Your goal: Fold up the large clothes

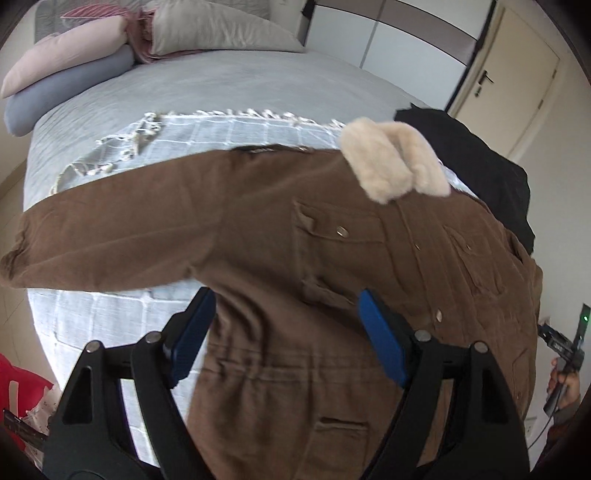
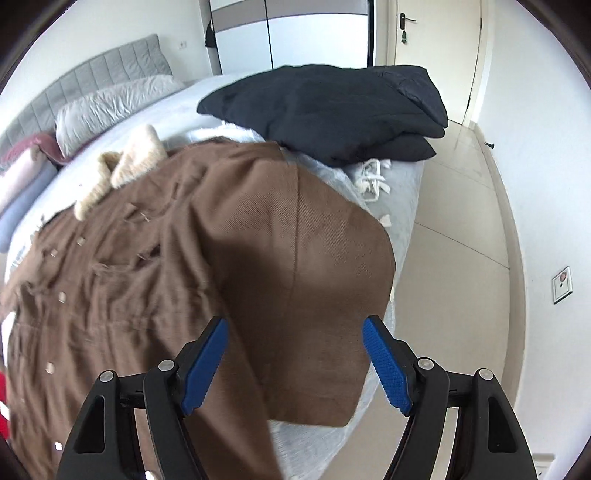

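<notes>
- A brown jacket (image 1: 288,258) lies spread, front side up, on a bed (image 1: 207,88), on top of a light checked throw (image 1: 236,129) with white fringe.
- The jacket has a cream fleece collar (image 1: 395,162), chest pockets with flaps and a row of metal snaps (image 1: 342,232) down the front.
- In the left wrist view one sleeve (image 1: 103,243) is stretched out flat to the left, away from the body of the jacket.
- The left gripper (image 1: 286,336) hovers over the lower half of the jacket — its jaws stand wide open, and nothing is between the blue pads (image 1: 382,347).
- In the right wrist view the other sleeve (image 2: 314,295) reaches toward the camera, and its cuff end hangs near the edge of the bed.
- The right gripper (image 2: 295,362) is above this sleeve; its jaws are also wide open, with the sleeve cloth seen in the gap below, but the pads (image 2: 386,365) do not close on it.
- A dark folded garment (image 2: 332,107) rests on the bed beyond the jacket, near the corner at the door (image 2: 436,48) side.
- Pillows (image 1: 214,33) — grey, pink and blue — lie at the head of the bed against a grey padded headboard (image 2: 92,74).
- Something red (image 1: 22,384) shows at the lower left edge of the left wrist view; I cannot tell what it is.
</notes>
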A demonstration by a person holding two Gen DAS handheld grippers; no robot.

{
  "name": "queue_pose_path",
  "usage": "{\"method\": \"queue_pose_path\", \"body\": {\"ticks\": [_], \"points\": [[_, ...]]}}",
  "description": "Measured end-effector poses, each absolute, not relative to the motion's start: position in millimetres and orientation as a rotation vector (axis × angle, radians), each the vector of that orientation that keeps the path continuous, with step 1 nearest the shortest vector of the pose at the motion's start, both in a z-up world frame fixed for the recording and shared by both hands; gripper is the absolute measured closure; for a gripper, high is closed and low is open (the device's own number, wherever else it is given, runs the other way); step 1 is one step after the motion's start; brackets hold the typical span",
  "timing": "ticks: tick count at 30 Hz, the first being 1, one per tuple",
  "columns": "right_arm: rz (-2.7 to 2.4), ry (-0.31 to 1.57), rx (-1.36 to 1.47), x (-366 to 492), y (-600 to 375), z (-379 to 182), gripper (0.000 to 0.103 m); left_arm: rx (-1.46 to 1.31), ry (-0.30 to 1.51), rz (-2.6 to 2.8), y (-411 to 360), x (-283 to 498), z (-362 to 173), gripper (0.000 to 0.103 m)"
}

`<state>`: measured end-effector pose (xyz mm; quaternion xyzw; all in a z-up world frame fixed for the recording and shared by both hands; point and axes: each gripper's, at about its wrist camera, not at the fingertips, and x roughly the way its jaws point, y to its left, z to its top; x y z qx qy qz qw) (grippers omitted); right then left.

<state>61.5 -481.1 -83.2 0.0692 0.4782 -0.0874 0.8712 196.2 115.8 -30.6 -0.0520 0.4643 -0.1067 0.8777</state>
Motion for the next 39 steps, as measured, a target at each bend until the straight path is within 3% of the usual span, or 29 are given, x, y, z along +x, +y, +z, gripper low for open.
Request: {"method": "queue_pose_path", "body": {"ticks": [4,6,7,8,15,19,22,23,33,34,36,37,39], "points": [[-0.109,1.055,0.129,73,-477,-116,0.028,-0.032,1.002,-0.302,64,177,-49,0.023],[-0.081,1.047,0.151,73,-482,-113,0.044,-0.001,1.012,-0.325,44,173,-59,0.023],[-0.073,1.043,0.169,72,-487,-108,0.066,0.011,1.016,-0.334,36,171,-63,0.023],[-0.087,1.038,0.170,71,-494,-98,0.098,0.025,1.018,-0.343,27,169,-66,0.023],[-0.422,0.853,0.074,63,-566,9,0.103,0.090,1.020,-0.381,-6,168,-70,0.023],[-0.450,0.750,0.218,49,-599,58,0.092,0.102,0.986,-0.367,-8,172,-68,0.023],[-0.304,0.762,0.164,57,-560,54,0.049,0.059,0.992,-0.344,-7,179,-75,0.023],[-0.264,0.770,0.139,62,-543,46,0.045,0.031,1.003,-0.338,-7,181,-78,0.023],[-0.178,0.946,0.114,155,-454,-57,0.045,-0.164,1.023,-0.347,1,181,-79,0.022],[-0.213,0.942,0.107,162,-455,-64,0.046,-0.173,1.022,-0.339,2,182,-79,0.022],[-0.235,0.929,0.154,161,-464,-69,0.069,-0.179,1.024,-0.326,3,183,-78,0.022],[-0.234,0.926,0.184,162,-470,-67,0.098,-0.181,1.022,-0.329,4,184,-77,0.022],[-0.310,0.897,0.165,158,-485,-52,0.100,-0.170,1.014,-0.336,7,186,-76,0.022]]}}
